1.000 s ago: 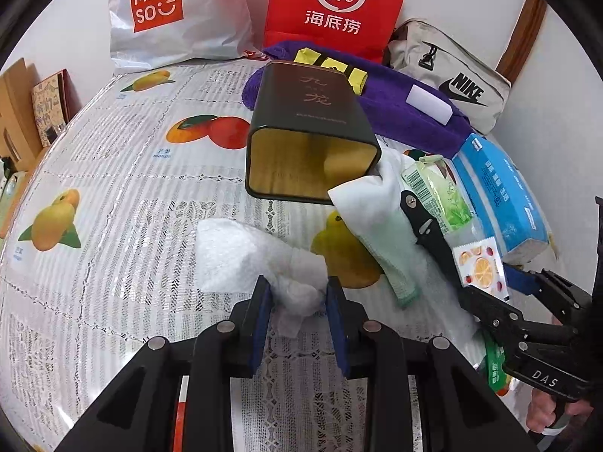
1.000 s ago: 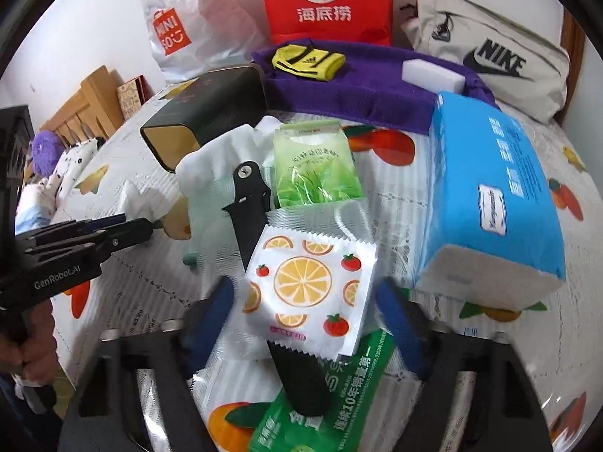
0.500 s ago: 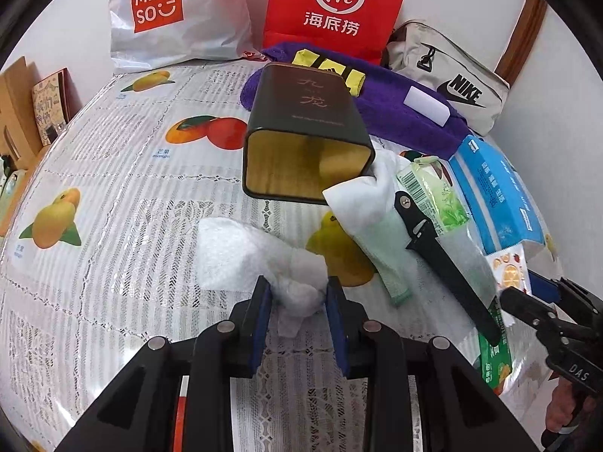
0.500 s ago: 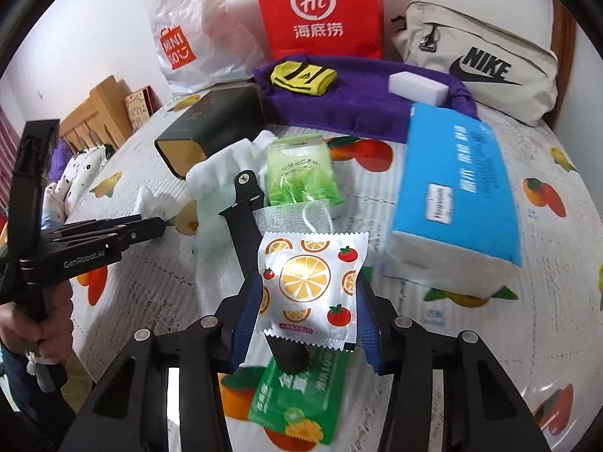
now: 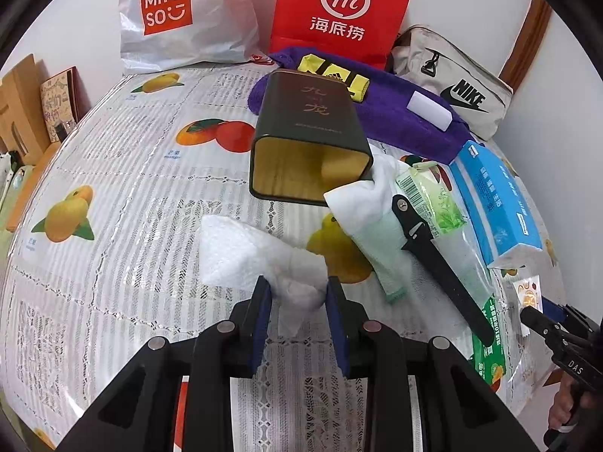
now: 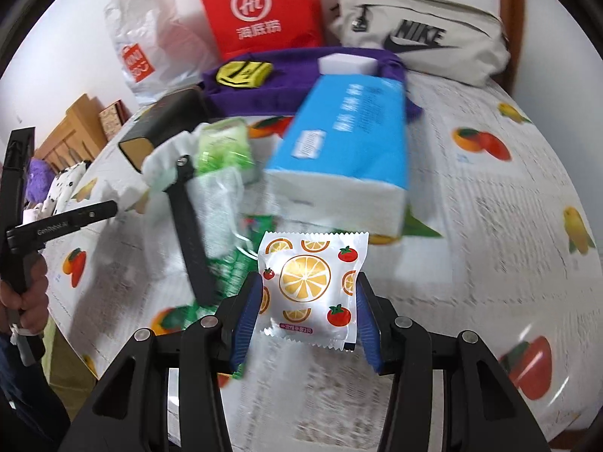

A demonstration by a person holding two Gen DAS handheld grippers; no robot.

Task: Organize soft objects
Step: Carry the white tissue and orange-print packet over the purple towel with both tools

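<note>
I see a white sachet [image 6: 312, 290] printed with orange slices and red tomatoes, between blue pads [image 6: 247, 320]. A white tissue [image 5: 260, 256] lies on a white lace-patterned cloth [image 5: 132, 196] printed with mangoes and persimmons. The tin [image 5: 309, 132] is dark green, gold inside. Behind stand a red bag [image 5: 339, 11], a purple towel [image 5: 399, 120] and a blue tissue pack [image 5: 493, 203].
</note>
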